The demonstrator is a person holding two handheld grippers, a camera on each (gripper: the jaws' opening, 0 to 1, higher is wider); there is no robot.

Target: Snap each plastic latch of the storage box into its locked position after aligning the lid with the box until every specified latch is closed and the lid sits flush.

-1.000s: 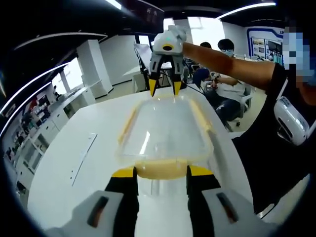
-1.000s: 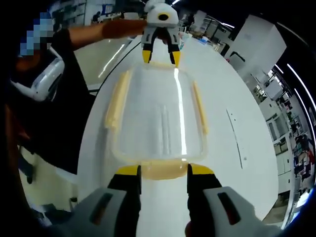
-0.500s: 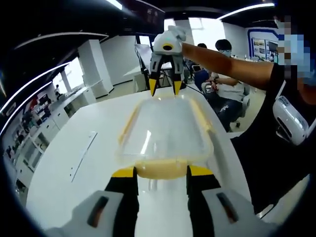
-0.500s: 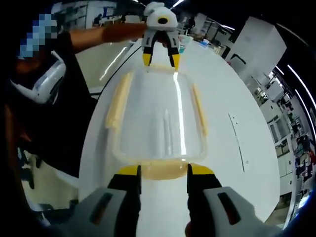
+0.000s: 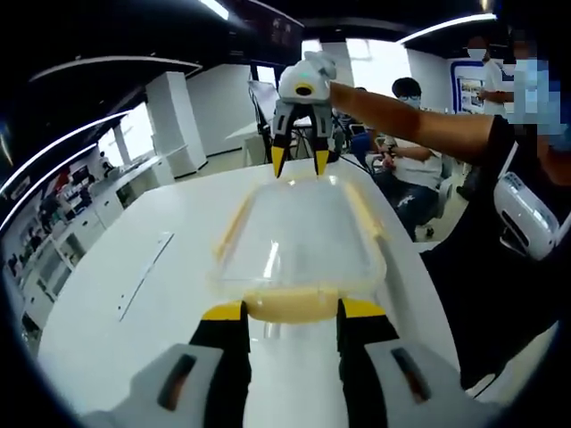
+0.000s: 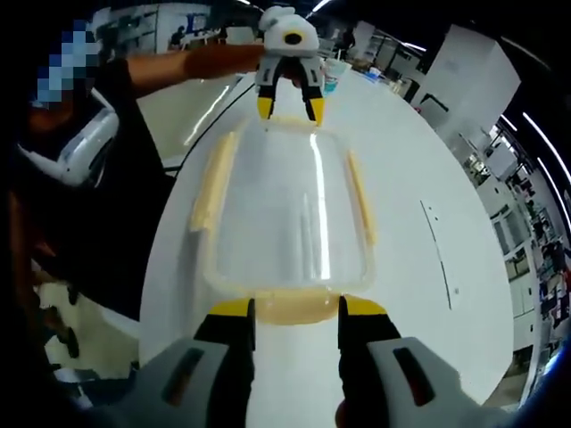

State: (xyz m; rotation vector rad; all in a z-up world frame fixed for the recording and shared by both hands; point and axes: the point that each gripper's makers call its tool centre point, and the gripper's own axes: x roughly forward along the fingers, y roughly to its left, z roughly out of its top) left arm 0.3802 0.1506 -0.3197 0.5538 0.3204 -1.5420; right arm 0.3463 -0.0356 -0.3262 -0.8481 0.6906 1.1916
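Left gripper (image 5: pixel 290 312) is spread wide around the near end latch (image 5: pixel 291 304) of the storage box (image 5: pixel 299 236), nothing clamped. Same deal for the right gripper (image 6: pixel 290 312) at the opposite end latch (image 6: pixel 290 306). Box is parked lengthwise on the white table (image 5: pixel 134 303), side latches (image 6: pixel 211 181) flared out.

Left gripper (image 5: pixel 291 314) and right gripper (image 6: pixel 290 312) face each other, jaws parted.

We have two opposed views along the clear plastic storage box with pale yellow latches (image 5: pixel 299 241) on the white table (image 5: pixel 134 321). Left gripper view looks from one short end, close and low; right gripper view looks from the other end (image 6: pixel 284 214). Both share the box, each seeing the opposite gripper far.
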